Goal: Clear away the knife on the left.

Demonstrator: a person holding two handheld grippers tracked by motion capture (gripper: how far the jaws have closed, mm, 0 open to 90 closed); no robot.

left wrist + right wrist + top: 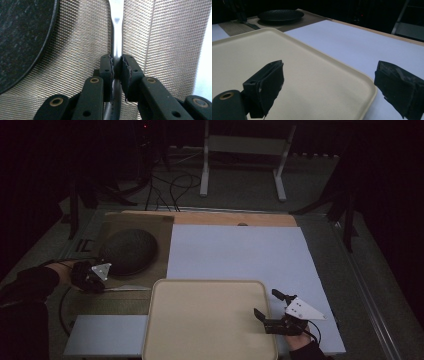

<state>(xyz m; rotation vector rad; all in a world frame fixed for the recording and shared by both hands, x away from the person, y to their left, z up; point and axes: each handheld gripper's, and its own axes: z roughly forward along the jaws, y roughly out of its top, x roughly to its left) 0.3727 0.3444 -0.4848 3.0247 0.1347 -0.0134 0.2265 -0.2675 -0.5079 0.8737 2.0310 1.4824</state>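
Utensil [117, 30] handle in left tongs [117, 68], pointing toward tray [165, 320]

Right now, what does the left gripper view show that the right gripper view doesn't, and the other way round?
Left gripper view: the left gripper shut on a metal utensil handle, its jaws pressed to both sides of it, over a woven placemat whose weave is plain up close.

Right gripper view: the right gripper open, jaws wide apart, over the right edge of a cream tray, with the white sheet beyond.

Both: the dark plate on the placemat, close in the first, far off in the second.
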